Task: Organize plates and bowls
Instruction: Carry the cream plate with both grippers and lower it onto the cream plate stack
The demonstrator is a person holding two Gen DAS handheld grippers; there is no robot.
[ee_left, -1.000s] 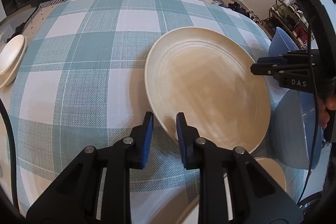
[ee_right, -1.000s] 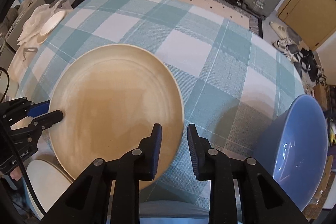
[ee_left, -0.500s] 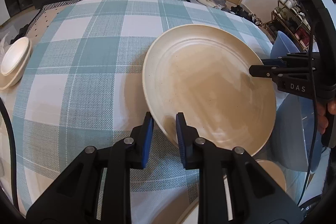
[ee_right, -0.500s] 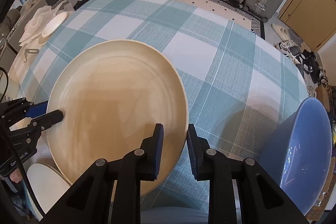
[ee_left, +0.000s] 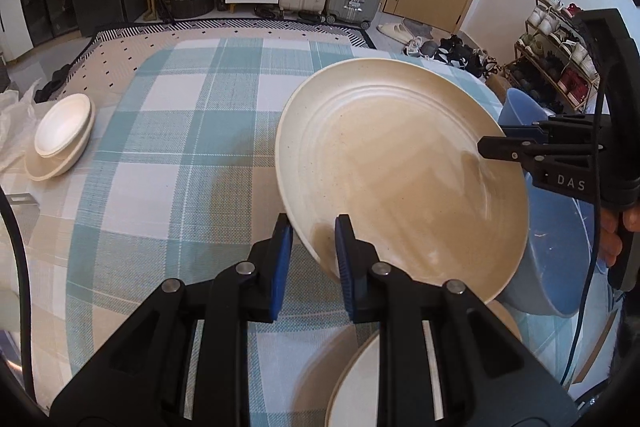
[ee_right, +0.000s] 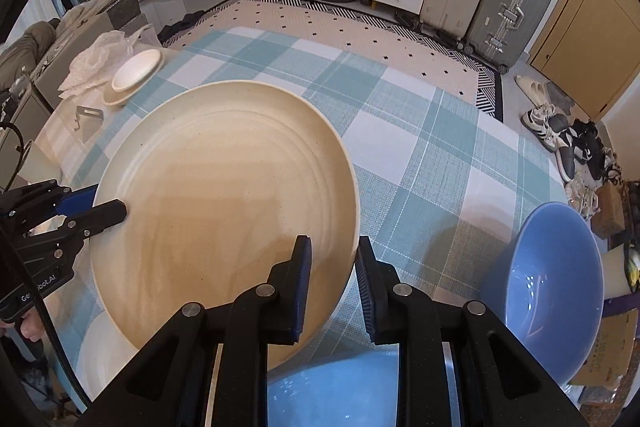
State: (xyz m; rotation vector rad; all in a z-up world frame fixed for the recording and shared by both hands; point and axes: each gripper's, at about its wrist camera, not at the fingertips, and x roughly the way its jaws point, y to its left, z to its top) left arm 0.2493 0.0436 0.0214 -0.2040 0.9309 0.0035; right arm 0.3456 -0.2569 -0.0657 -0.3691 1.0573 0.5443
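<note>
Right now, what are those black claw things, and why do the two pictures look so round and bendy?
Those are grippers, pinching tools a person holds, one in each hand. No robot here. Each gripper carries a wide-eyed camera, which bends the picture.

One picture looks along the left gripper, the other along the right gripper. Both are shut on opposite edges of the same big round cream plate, holding it tilted above the table with the blue-and-white checked tablecloth.

Beside it stands a light blue bowl. At the table's far corner sit small stacked white dishes. Another pale plate shows under the left gripper.
</note>
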